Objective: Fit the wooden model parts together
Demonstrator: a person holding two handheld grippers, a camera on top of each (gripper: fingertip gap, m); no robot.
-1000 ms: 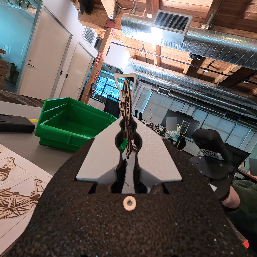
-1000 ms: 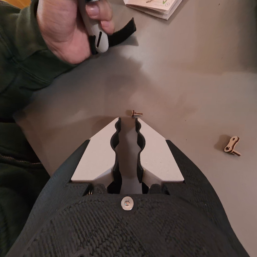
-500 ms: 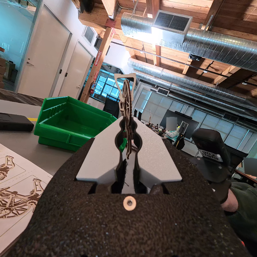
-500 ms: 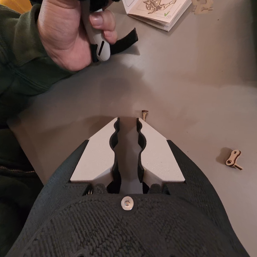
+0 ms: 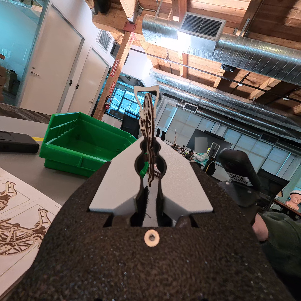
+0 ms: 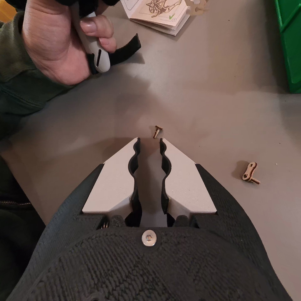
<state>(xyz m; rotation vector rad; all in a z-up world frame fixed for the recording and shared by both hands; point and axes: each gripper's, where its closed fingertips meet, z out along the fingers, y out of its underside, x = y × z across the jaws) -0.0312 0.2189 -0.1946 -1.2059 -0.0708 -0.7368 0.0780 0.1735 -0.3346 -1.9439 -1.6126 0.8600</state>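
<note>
My left gripper (image 5: 150, 140) is shut on a wooden bicycle model (image 5: 147, 120), held upright and edge-on, its spoked wheel and pale frame rising above the fingertips. My right gripper (image 6: 149, 140) is open and empty, pointing down at the grey table (image 6: 211, 97). A small wooden pin (image 6: 156, 131) lies on the table just beyond its fingertips, slightly right of centre. A wooden crank piece with a peg (image 6: 249, 174) lies to the right. The right gripper's body (image 5: 236, 169) shows at the right of the left wrist view.
A green plastic bin (image 5: 84, 143) stands on the table, its corner also in the right wrist view (image 6: 291, 48). An instruction booklet (image 6: 156, 16) lies at the far side. A printed sheet (image 5: 19, 216) lies left. A hand (image 6: 61, 42) grips the left gripper's handle. A black case (image 5: 16, 144) sits far left. My hands' fingertips stand some 20 cm from each other.
My right gripper has shifted across the table and opened a little wider. The pin has turned from lying crosswise to pointing toward the fingers. The left gripper holds steady.
</note>
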